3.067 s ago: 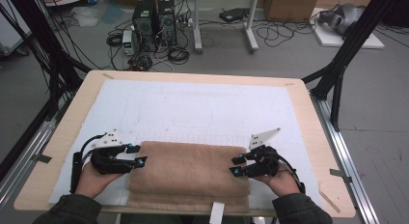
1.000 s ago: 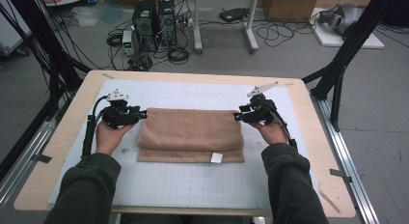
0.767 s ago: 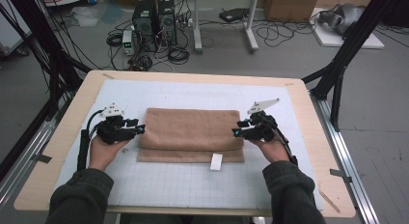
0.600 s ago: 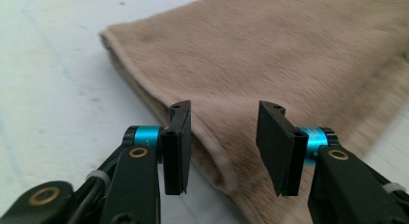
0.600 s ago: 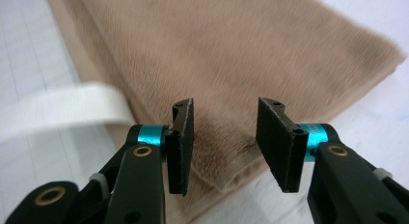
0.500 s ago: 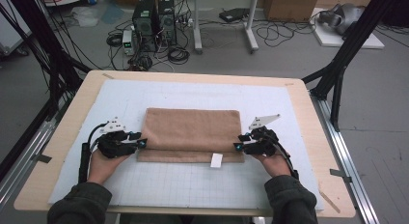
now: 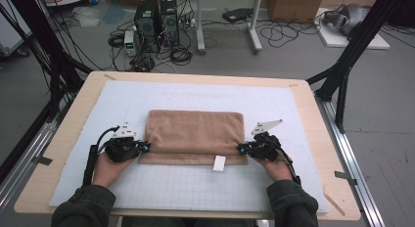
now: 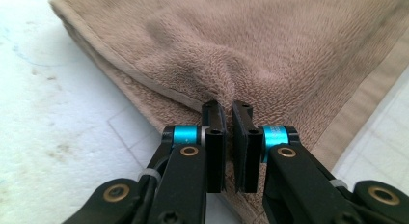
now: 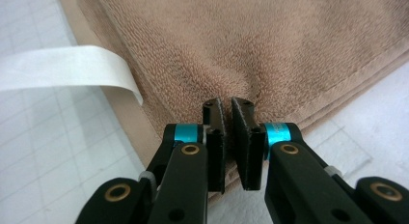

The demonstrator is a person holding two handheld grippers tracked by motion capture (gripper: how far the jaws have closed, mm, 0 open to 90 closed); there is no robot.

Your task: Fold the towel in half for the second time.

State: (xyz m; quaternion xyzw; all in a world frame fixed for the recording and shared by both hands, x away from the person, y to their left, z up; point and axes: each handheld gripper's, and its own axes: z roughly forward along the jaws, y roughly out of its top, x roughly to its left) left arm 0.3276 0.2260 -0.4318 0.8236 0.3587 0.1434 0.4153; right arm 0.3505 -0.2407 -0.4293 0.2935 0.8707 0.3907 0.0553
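Note:
A brown towel (image 7: pixel 195 136) lies folded in layers on the white mat, a white label (image 7: pixel 219 162) sticking out at its near edge. My left gripper (image 7: pixel 146 146) is at the towel's near left corner. Its jaws have just been closing and now pinch a ridge of the towel (image 8: pixel 241 45) between the pads, as the left gripper (image 8: pixel 224 108) view shows. My right gripper (image 7: pixel 241 148) is at the near right corner. Its jaws have likewise just been closing, and the right gripper (image 9: pixel 225 105) squeezes the towel (image 9: pixel 251 40) edge beside the label (image 9: pixel 62 67).
The gridded white mat (image 7: pixel 195 192) covers a wooden table (image 7: pixel 54 153). Metal rails run along both sides, with black frame posts (image 7: pixel 342 75) at the far corners. Computers and cables (image 7: pixel 156 21) sit on the floor beyond the far edge.
Both hands have come from the towel's far corners back along its sides to the near corners and sunk. Both pairs of jaws have closed onto the towel.

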